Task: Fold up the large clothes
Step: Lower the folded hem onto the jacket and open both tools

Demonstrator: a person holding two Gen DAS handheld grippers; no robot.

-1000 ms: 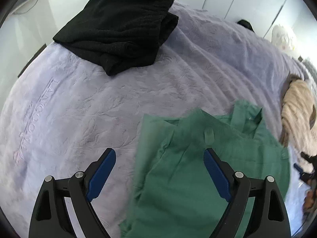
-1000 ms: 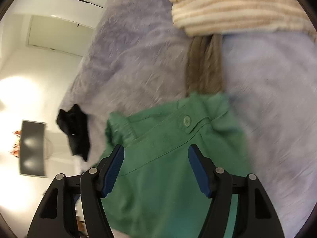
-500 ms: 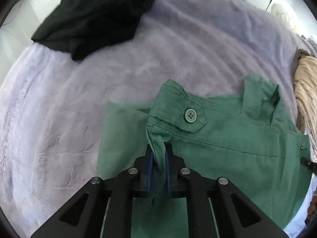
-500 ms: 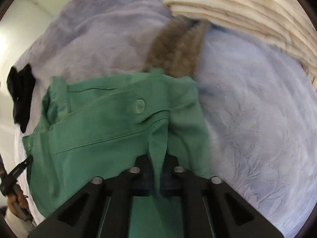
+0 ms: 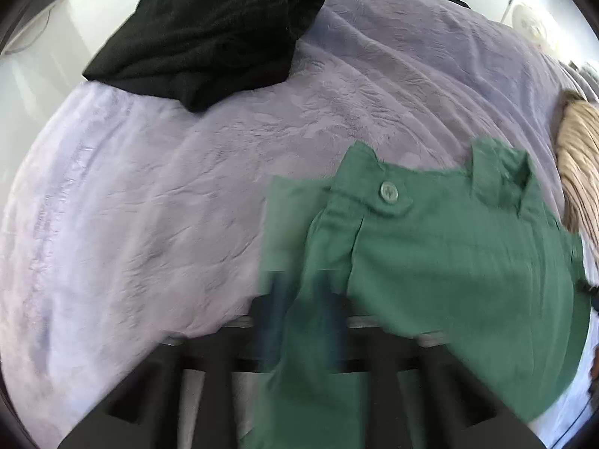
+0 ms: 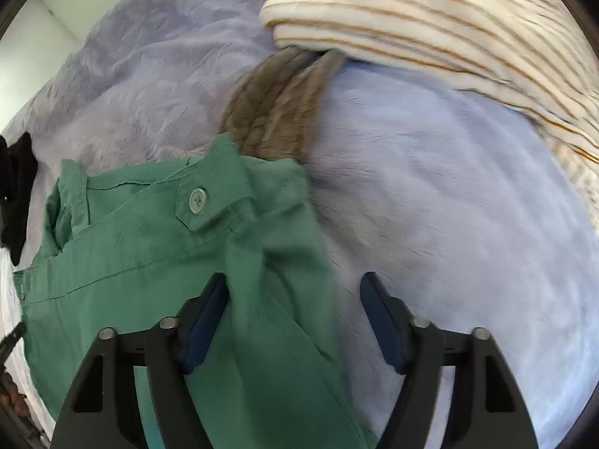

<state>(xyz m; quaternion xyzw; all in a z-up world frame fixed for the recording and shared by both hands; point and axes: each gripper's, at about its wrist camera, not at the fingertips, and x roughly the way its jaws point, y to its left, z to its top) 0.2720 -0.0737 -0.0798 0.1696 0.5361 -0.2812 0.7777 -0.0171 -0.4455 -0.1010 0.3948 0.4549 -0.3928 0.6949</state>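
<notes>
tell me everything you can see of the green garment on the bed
The green garment is plain woven cloth, cotton by the look, with a stitched band along its top edge, two button tabs and a belt loop. It lies partly folded and creased on the lilac bedspread, one corner resting on a brown knitted piece. The right gripper stands open over a raised fold that brushes one pad. The left gripper, blurred, has just been opening with cloth between its fingers.

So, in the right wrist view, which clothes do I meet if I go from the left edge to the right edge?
black garment → green garment → brown knitted piece → cream striped garment, all lying on the lilac blanket.
</notes>
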